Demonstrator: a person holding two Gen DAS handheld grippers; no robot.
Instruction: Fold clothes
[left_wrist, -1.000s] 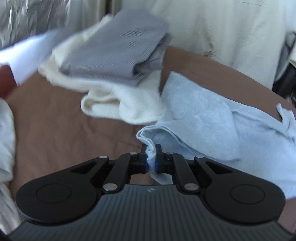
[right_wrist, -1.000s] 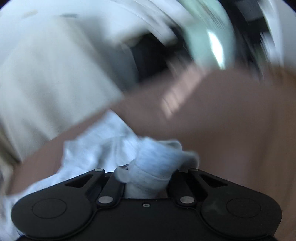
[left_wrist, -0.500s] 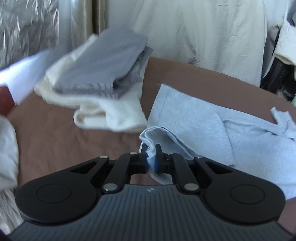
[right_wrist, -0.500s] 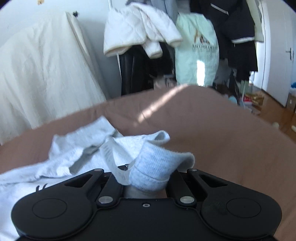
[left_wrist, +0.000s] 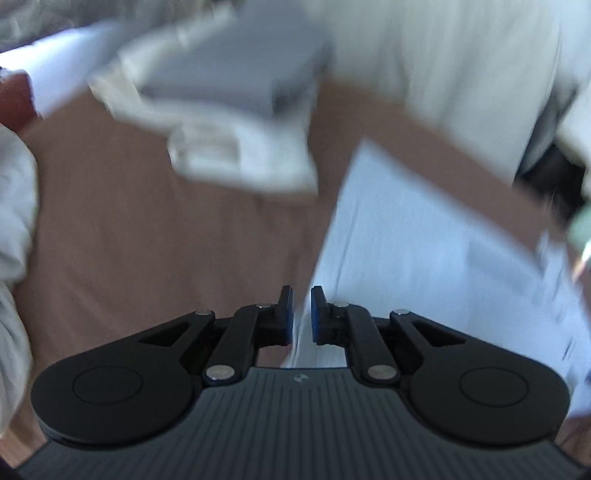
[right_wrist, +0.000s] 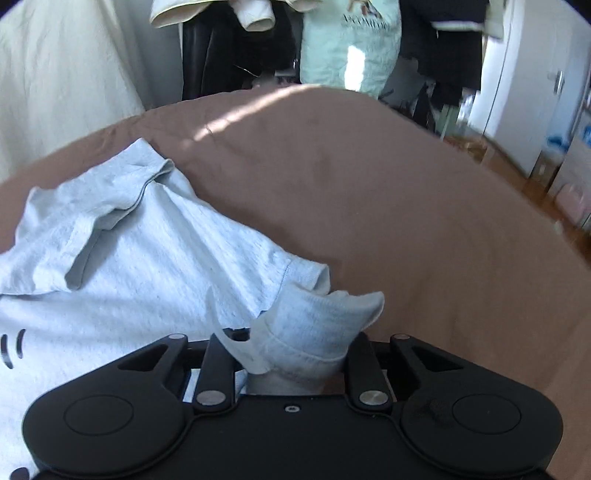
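Nearest in the left wrist view, the left gripper (left_wrist: 302, 312) is seen with its blue pads (left_wrist: 287, 314) a little apart; its jaws have just been opening, and the edge of the pale blue-grey shirt (left_wrist: 424, 236) runs through the gap without being visibly pressed. From there the shirt is spread away to the right over the brown bedcover (left_wrist: 155, 236). The picture is smeared by motion, so finer detail cannot be made out.

In the right wrist view, the right gripper (right_wrist: 295, 354) is seen with a bunched fold of the same shirt (right_wrist: 155, 258) lying between its fingers. Its jaws have just been opening, yet the pads are hidden under the cloth — whether the fold is gripped cannot be told. To the left of the gripper the shirt is laid mostly flat, one sleeve (right_wrist: 92, 199) turned over on itself at the far left, with the bedcover (right_wrist: 369, 192) bare to the right.

Farther off in the left wrist view, a folded grey garment (left_wrist: 236, 74) is stacked on a cream one (left_wrist: 240, 155), both on the bedcover at the far left. Behind the bed, a cream sheet (right_wrist: 62, 74) is draped at the left and hanging clothes (right_wrist: 347, 44) — among them a pale green piece — are seen at the far side. No containers are distinguishable.
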